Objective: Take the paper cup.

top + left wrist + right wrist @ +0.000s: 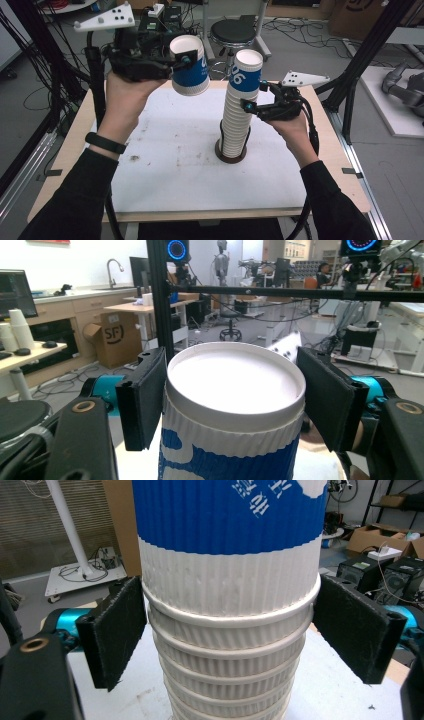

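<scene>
The paper cup (190, 65) is held upside down in the air, up and to the left of the stack of cups (239, 112), and being light and thin-walled it looks easy to crush, so it is best held gently just under the stiff base rim. The left gripper (227, 405) pinches it there, raised level. The right gripper (230, 630) reaches in level with its jaws spread around the upper stack, just beside it.

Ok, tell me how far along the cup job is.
Done: one paper cup is off the stack, held upside down in the left gripper above the table. In hand: the right gripper brackets the stack near its top. Left: many nested cups remain; where the lifted cup goes isn't shown.
</scene>
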`<action>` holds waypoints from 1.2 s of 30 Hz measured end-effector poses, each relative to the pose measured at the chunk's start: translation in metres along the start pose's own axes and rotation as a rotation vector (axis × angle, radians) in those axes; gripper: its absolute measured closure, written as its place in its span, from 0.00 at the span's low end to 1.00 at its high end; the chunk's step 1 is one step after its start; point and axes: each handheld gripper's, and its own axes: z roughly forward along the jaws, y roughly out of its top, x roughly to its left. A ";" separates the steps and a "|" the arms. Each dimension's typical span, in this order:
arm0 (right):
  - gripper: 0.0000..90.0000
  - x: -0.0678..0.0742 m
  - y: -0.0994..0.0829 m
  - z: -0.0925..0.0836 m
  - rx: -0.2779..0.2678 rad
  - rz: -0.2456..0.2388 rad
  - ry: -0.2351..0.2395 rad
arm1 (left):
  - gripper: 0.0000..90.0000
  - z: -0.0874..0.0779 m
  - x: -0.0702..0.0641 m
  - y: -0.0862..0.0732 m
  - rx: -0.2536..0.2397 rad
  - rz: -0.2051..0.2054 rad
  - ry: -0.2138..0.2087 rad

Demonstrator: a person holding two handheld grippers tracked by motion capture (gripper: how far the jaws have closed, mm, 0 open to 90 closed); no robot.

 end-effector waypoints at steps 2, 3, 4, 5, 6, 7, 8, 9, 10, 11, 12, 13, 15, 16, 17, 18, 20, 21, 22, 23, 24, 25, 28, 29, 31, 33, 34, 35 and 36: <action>0.17 0.000 0.000 0.000 0.000 -0.001 -0.002 | 0.34 -0.003 -0.002 -0.010 0.013 -0.004 -0.003; 0.17 0.000 0.000 0.000 0.000 -0.001 -0.002 | 0.34 -0.003 -0.002 -0.010 0.013 -0.004 -0.003; 0.17 0.000 0.000 0.000 -0.001 -0.003 -0.002 | 0.34 -0.005 -0.003 -0.016 0.019 -0.008 -0.003; 0.17 0.000 0.000 0.000 -0.001 -0.003 -0.002 | 0.34 -0.007 -0.004 -0.022 0.028 -0.014 0.001; 0.17 0.000 0.000 0.000 0.000 -0.002 -0.001 | 0.34 -0.008 -0.005 -0.028 0.030 -0.016 0.002; 0.17 0.000 0.000 0.000 0.000 -0.002 -0.001 | 0.34 -0.010 -0.005 -0.034 0.033 -0.026 -0.001; 0.17 0.000 0.000 0.000 0.000 -0.002 -0.002 | 0.34 -0.012 -0.006 -0.040 0.037 -0.031 0.000; 0.17 0.000 0.000 0.000 0.000 -0.002 -0.002 | 0.34 -0.014 -0.006 -0.047 0.043 -0.034 0.004; 0.17 0.000 0.000 0.000 0.000 -0.001 -0.001 | 0.34 -0.015 -0.007 -0.053 0.047 -0.039 0.000; 0.17 0.000 0.000 0.000 0.000 -0.001 -0.001 | 0.34 -0.017 -0.008 -0.059 0.051 -0.046 0.000; 0.17 0.000 0.000 0.000 -0.001 -0.002 -0.002 | 0.34 -0.018 -0.008 -0.065 0.058 -0.051 -0.002; 0.17 0.000 0.000 0.000 -0.004 0.000 -0.002 | 0.34 -0.019 -0.009 -0.070 0.068 -0.048 0.001; 0.17 0.000 0.000 0.000 -0.003 0.001 -0.003 | 0.34 -0.021 -0.010 -0.081 0.094 -0.040 0.011; 0.17 0.000 -0.001 0.000 -0.002 -0.005 -0.003 | 0.34 -0.022 -0.010 -0.086 0.101 -0.042 0.014; 0.17 0.000 -0.001 0.000 -0.002 -0.005 -0.003 | 0.34 -0.023 -0.010 -0.092 0.108 -0.043 0.015; 0.17 0.000 -0.001 0.000 -0.002 -0.004 -0.001 | 0.34 -0.025 -0.011 -0.098 0.106 -0.049 0.016; 0.17 0.000 -0.001 0.000 -0.004 -0.004 -0.002 | 0.34 -0.027 -0.012 -0.109 0.104 -0.061 0.016; 0.17 0.000 -0.001 0.000 -0.002 -0.003 -0.002 | 0.34 -0.028 -0.012 -0.115 0.106 -0.063 0.019; 0.17 0.000 -0.001 0.000 -0.003 -0.004 -0.003 | 0.34 -0.029 -0.013 -0.121 0.108 -0.067 0.020; 0.17 0.000 -0.001 0.000 -0.003 -0.004 -0.003 | 0.34 -0.030 -0.014 -0.127 0.107 -0.072 0.019; 0.17 0.000 -0.001 0.000 -0.002 -0.005 -0.002 | 0.34 -0.030 -0.014 -0.132 0.110 -0.075 0.021; 0.17 0.000 -0.001 -0.001 -0.001 -0.005 -0.003 | 0.34 -0.030 -0.015 -0.138 0.116 -0.079 0.021; 0.17 0.000 -0.001 0.000 -0.003 -0.005 -0.004 | 0.34 -0.029 -0.018 -0.160 0.137 -0.090 0.015; 0.17 0.000 -0.001 0.000 -0.003 -0.005 -0.004 | 0.34 -0.029 -0.018 -0.160 0.137 -0.090 0.015; 0.17 0.000 -0.001 0.000 -0.003 -0.007 -0.005 | 0.34 -0.028 -0.019 -0.169 0.145 -0.100 0.005; 0.17 0.000 -0.001 -0.001 -0.003 -0.007 -0.005 | 0.34 -0.028 -0.022 -0.177 0.158 -0.090 0.007; 0.17 0.000 -0.001 0.000 -0.002 -0.008 -0.005 | 0.34 -0.028 -0.023 -0.181 0.158 -0.087 0.009; 0.17 0.000 -0.001 0.000 -0.002 -0.008 -0.005 | 0.34 -0.028 -0.023 -0.185 0.158 -0.090 0.008; 0.17 0.000 -0.001 -0.001 -0.001 -0.009 -0.005 | 0.34 -0.028 -0.024 -0.191 0.164 -0.095 0.006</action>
